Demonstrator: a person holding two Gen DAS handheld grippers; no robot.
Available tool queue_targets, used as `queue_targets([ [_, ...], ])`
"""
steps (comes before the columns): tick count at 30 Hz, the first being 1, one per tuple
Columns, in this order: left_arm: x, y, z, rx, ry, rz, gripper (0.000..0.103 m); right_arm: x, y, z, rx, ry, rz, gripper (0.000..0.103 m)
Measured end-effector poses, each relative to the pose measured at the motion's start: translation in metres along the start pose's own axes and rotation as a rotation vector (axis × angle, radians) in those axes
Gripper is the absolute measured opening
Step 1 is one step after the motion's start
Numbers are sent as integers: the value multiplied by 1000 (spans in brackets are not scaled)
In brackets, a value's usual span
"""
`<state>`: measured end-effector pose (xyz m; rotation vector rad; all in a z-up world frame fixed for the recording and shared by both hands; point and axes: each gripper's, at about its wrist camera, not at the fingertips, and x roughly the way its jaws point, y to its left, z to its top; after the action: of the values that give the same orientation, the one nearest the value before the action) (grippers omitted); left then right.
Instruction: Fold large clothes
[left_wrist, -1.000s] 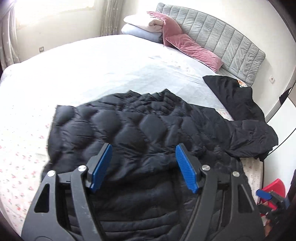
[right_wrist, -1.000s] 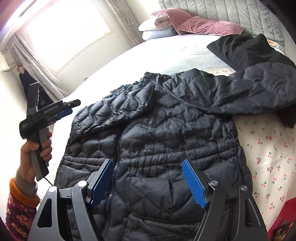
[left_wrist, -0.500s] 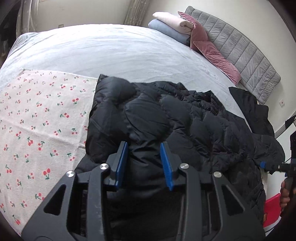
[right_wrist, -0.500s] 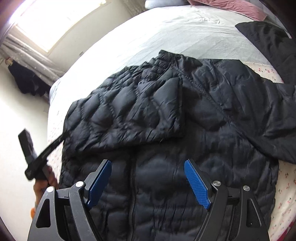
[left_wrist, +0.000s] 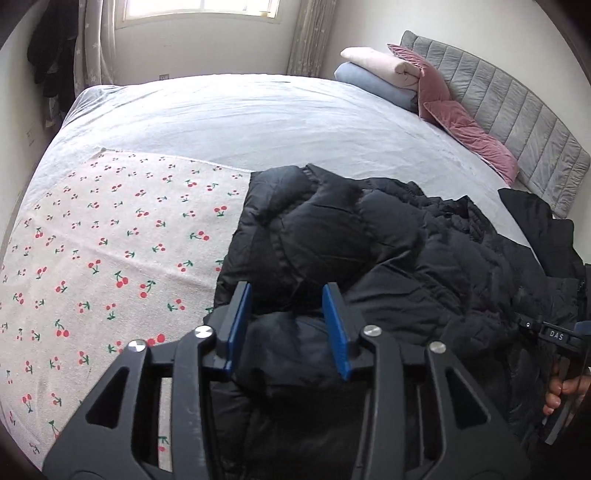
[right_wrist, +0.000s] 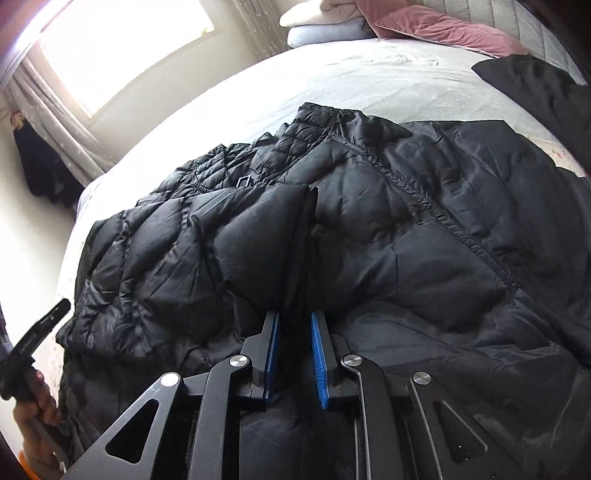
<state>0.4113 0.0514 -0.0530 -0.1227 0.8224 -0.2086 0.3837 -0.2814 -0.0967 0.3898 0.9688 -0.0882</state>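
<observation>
A black quilted puffer jacket (left_wrist: 388, 258) lies spread on the bed, one sleeve folded across its front (right_wrist: 207, 251). My left gripper (left_wrist: 288, 325) is closed on a thick fold of the jacket's left edge, its blue pads (left_wrist: 240, 325) pressing the padding. My right gripper (right_wrist: 293, 350) is nearly closed on the cuff end of the folded sleeve, fabric between the blue pads (right_wrist: 317, 354). Each view shows the other hand and gripper at its edge, in the left wrist view (left_wrist: 557, 354) and in the right wrist view (right_wrist: 33, 350).
The jacket lies on a cherry-print cloth (left_wrist: 110, 258) over a pale grey bedsheet (left_wrist: 258, 118). Another black garment (right_wrist: 535, 85) lies at the right near the grey headboard (left_wrist: 517, 110). Pink cushions (left_wrist: 461, 125) and folded blankets (left_wrist: 376, 74) are at the head.
Both grippers have closed from wide open onto jacket fabric, the left first, the right in the last half second. The sleeve has been folded over the jacket front.
</observation>
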Motion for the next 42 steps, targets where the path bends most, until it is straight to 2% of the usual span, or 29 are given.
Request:
queue_targets([
  [1, -4, -4, -1, 5, 20, -3, 64, -8, -2, -1, 8, 10, -2, 20],
  [2, -8, -7, -1, 13, 42, -1, 65, -19, -5, -3, 14, 7, -2, 27],
  [3, -14, -11, -2, 22, 56, 4, 65, -33, -10, -5, 15, -16, 4, 37],
  [4, -22, -15, -2, 33, 62, 15, 70, -51, -17, -9, 12, -55, 1, 46],
  [5, -31, -18, -3, 43, 67, 32, 76, -71, -25, -12, 11, -97, -19, 67],
  [6, -41, -22, -4, 48, 65, 46, 87, -91, -35, -16, 11, -143, -48, 78],
  [8, -60, -27, -5, 44, 52, 44, 92, -127, -56, -20, 14, -215, -100, 81],
  [12, -88, -32, -16, -16, 94, -29, 94, -188, -108, -20, 67, -250, -173, 81],
  [15, -105, -34, -27, -75, 114, -53, 94, -235, -159, -22, 173, -280, -216, 81],
  [17, -117, -36, -35, -80, 118, -41, 94, -260, -193, -26, 254, -300, -239, 81],
  [20, -135, -37, -45, -68, 82, -5, 94, -289, -246, -35, 370, -316, -310, 81],
  [23, -147, -33, -58, -75, 60, 10, 95, -308, -291, -48, 511, -353, -301, 81],
  [24, -149, -31, -62, -83, 37, 13, 95, -313, -305, -53, 554, -373, -282, 81],
  [27, -155, -21, -80, -112, -105, -4, 95, -324, -341, -64, 683, -451, -201, 78],
  [28, -154, -19, -82, -112, -117, -1, 95, -324, -351, -66, 721, -467, -174, 76],
  [31, -142, -15, -81, -109, -90, -6, 95, -315, -373, -71, 811, -491, -106, 66],
  [33, -139, -13, -84, -119, -93, -7, 95, -308, -383, -70, 845, -496, -92, 56],
  [35, -132, -12, -87, -119, -73, -15, 95, -300, -387, -70, 867, -504, -79, 50],
  [36, -128, -11, -88, -121, -57, -19, 95, -296, -389, -67, 873, -510, -76, 43],
  [37, -125, -11, -89, -124, -45, -24, 95, -294, -391, -67, 876, -514, -84, 39],
  [39, -123, -11, -92, -133, -36, -43, 95, -292, -390, -62, 878, -511, -132, 19],
  [41, -124, -12, -92, -130, -40, -59, 95, -295, -387, -58, 861, -530, -160, 11],
  [42, -124, -13, -92, -124, -43, -60, 95, -298, -384, -57, 850, -555, -141, 8],
])
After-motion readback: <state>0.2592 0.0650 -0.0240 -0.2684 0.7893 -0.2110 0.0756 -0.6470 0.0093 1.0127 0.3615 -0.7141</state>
